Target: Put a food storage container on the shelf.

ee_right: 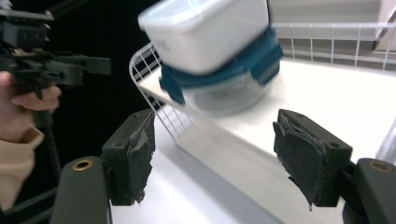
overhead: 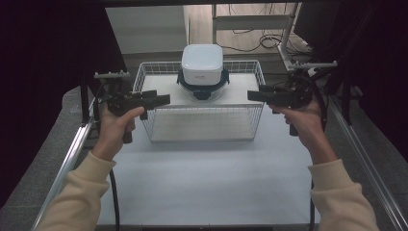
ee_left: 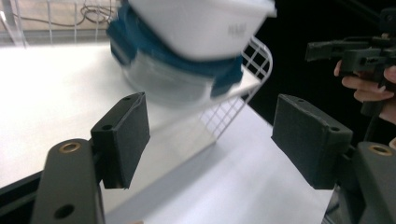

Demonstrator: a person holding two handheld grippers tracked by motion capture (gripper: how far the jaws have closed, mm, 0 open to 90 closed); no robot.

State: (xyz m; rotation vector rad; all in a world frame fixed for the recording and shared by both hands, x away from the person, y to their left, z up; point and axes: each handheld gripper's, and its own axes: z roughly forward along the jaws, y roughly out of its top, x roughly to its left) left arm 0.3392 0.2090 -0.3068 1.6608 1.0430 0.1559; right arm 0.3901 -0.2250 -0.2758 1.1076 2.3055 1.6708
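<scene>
White container (overhead: 202,63) sits upright atop the glass bowl (overhead: 201,89); both tongs wide, empty.

Black curtains (overhead: 43,53) flank a white table (overhead: 207,183); cables (overhead: 260,41) lie on the wooden floor (overhead: 240,24) behind.

Stacked containers (ee_left: 187,51) (blurred) in basket (ee_left: 254,58)

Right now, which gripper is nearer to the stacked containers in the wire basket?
Neither clearly. The left gripper sits off the left side of the stacked containers, the right gripper off their right side. Both are open, holding nothing, about equally far away.
</scene>
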